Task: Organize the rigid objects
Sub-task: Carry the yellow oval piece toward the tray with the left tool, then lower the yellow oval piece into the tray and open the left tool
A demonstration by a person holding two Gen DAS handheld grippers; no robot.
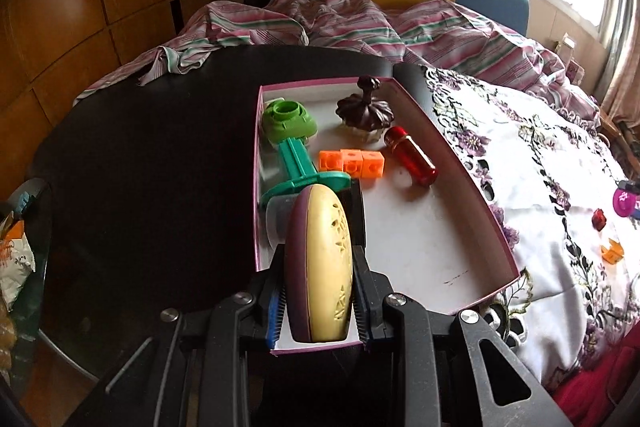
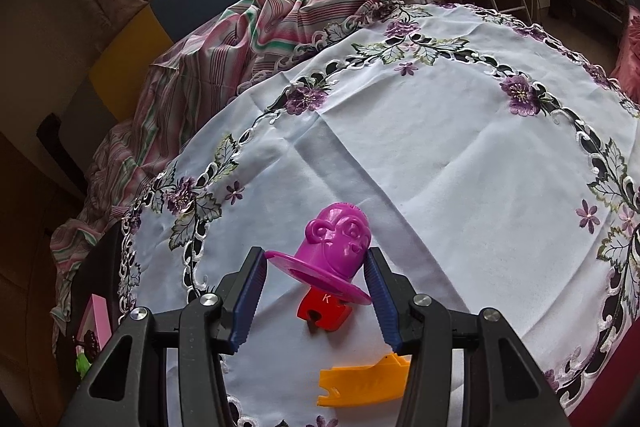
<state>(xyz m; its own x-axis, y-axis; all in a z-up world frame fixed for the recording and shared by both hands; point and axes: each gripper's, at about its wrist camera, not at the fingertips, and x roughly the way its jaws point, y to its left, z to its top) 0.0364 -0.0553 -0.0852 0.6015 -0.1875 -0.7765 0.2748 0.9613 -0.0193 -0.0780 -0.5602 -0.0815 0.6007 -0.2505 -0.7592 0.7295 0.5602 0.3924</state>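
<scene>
the left gripper [image 1: 318, 301] is clamped on a cream and purple oval case [image 1: 322, 263], held on edge over the near end of the pink-rimmed box [image 1: 472, 163]. farther in the box lie a green toy [image 1: 294, 143], orange cubes [image 1: 352, 163], a red bottle [image 1: 410, 157] and a dark lid [image 1: 364, 105]. the right gripper [image 2: 316, 299] grips a magenta monkey-faced piece [image 2: 334, 247] above a red block [image 2: 324, 311] and orange piece [image 2: 360, 381] on the embroidered cloth [image 2: 460, 147].

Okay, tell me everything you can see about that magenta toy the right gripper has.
The magenta toy looks like glossy moulded plastic: a domed head with raised swirls like a monkey face, widening into a flat round brim. It tilts, brim toward the camera, clamped between the right gripper's blue ribbed fingers, over the red block on the embroidered tablecloth.
</scene>
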